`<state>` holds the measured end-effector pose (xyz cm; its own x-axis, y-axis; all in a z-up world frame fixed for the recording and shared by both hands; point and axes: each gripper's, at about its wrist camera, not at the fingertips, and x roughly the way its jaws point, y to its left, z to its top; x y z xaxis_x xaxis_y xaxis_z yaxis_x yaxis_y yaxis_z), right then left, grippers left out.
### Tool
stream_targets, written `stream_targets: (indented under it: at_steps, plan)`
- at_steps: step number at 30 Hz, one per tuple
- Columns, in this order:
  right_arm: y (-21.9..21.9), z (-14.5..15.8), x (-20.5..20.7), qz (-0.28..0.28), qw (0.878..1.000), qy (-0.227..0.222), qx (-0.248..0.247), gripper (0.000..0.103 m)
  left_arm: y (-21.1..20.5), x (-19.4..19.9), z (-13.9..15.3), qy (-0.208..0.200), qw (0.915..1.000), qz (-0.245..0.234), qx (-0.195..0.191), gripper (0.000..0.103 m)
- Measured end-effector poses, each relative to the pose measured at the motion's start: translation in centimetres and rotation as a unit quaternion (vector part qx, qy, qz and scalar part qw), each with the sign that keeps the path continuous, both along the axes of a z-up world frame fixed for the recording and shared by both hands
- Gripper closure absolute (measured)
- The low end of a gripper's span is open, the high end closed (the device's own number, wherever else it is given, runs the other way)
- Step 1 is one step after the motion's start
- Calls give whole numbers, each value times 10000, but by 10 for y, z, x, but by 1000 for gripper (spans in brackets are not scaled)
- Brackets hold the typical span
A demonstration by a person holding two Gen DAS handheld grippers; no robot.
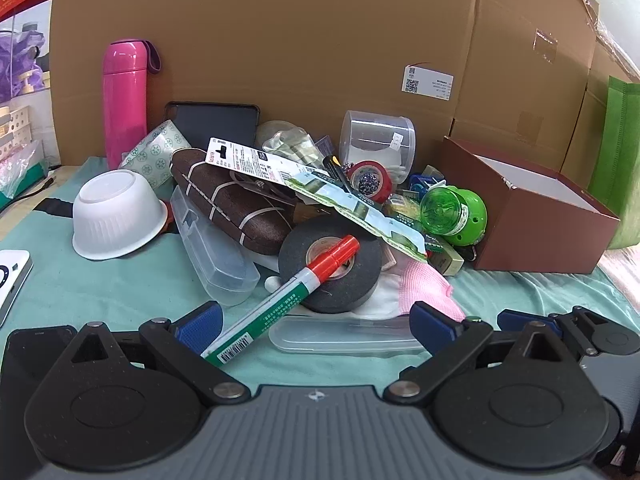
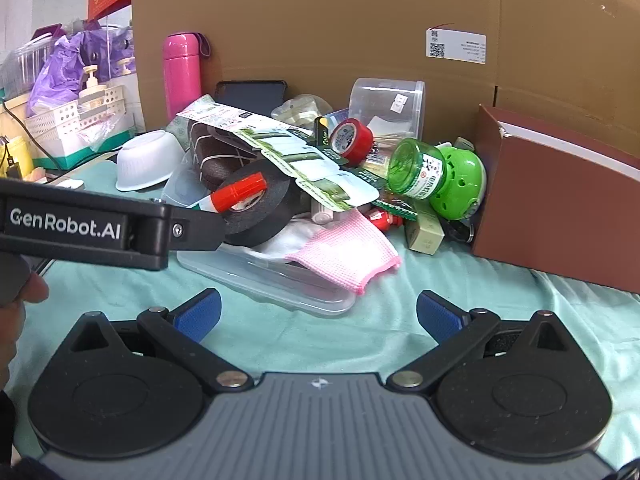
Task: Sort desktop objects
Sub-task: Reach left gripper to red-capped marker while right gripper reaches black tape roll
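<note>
A pile of desktop objects lies on teal cloth. On top, a red-capped marker [image 1: 288, 292] leans on a black tape roll [image 1: 332, 264]. Its lower end reaches between the fingers of my left gripper [image 1: 316, 322], which is open and touches nothing. A flat clear case [image 1: 344, 336] also lies between those fingers. My right gripper [image 2: 319, 314] is open over bare cloth, short of a pink glove [image 2: 344, 256]. The pile also holds a green jar [image 2: 436, 176], red tape [image 2: 352, 136], a brown glasses case [image 1: 232, 204] and an upturned white bowl [image 1: 118, 216].
An open brown box [image 1: 540, 212] stands at the right of the pile. A cardboard wall [image 1: 300, 40] closes the back, with a pink bottle [image 1: 124, 100] upright against it. The left gripper's black body [image 2: 80, 224] crosses the right wrist view at left. White baskets [image 2: 80, 116] stand far left.
</note>
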<state>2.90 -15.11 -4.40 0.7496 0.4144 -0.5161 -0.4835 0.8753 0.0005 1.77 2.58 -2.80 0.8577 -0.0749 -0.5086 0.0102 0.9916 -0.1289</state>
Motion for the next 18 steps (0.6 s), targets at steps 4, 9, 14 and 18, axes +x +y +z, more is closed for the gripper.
stream_targets:
  at_steps: [4,9,14,18]
  plan:
    - [0,0,2,58,9999,102,92,2,9,5,5,-4,10000,-8,-15,1]
    - [1,2,2,86,9998,102,134,2,14,14,4,101,9999,-13,110,2]
    - [1,5,4,43,9997,33,244,2,17,16,2,135,9997,-133,137,3]
    - [-1,9,8,-99,9991,-57,415,2,18,20,0,173,9995,-185,183,7]
